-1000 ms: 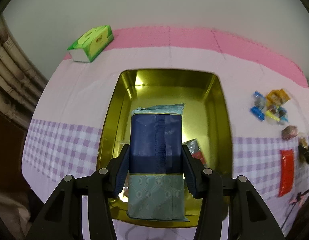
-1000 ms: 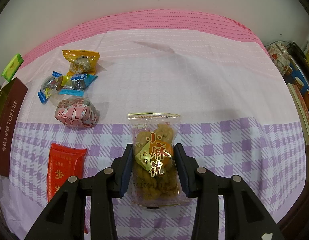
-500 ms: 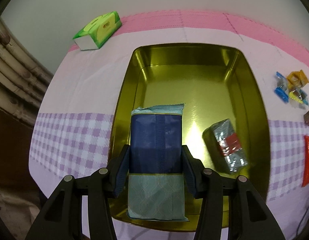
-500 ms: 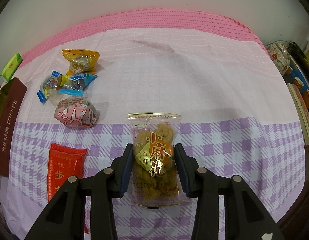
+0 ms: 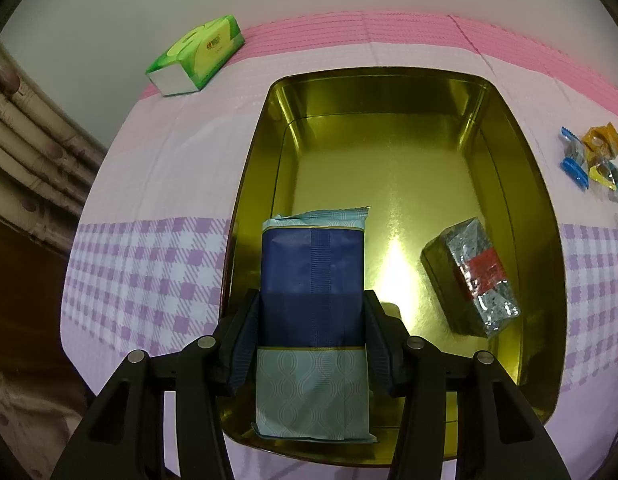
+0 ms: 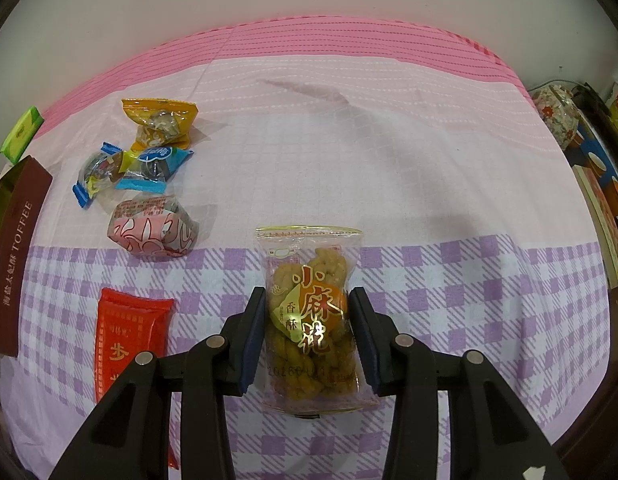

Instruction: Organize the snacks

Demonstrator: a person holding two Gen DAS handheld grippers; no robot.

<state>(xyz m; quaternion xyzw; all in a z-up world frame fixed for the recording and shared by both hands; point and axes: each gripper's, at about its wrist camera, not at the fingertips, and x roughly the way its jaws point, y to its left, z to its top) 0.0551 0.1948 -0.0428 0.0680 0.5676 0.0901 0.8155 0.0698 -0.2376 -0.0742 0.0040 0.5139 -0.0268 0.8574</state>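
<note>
A wrapped packet lies in the tin, right side.

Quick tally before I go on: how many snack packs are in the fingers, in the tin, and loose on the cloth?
Held in fingers: 2, blue pack, twist snack
In the tin: 1, silver pack
Loose on cloth: 5, orange pack, two blue candies, pink pack, red pack
Total: 8
</note>
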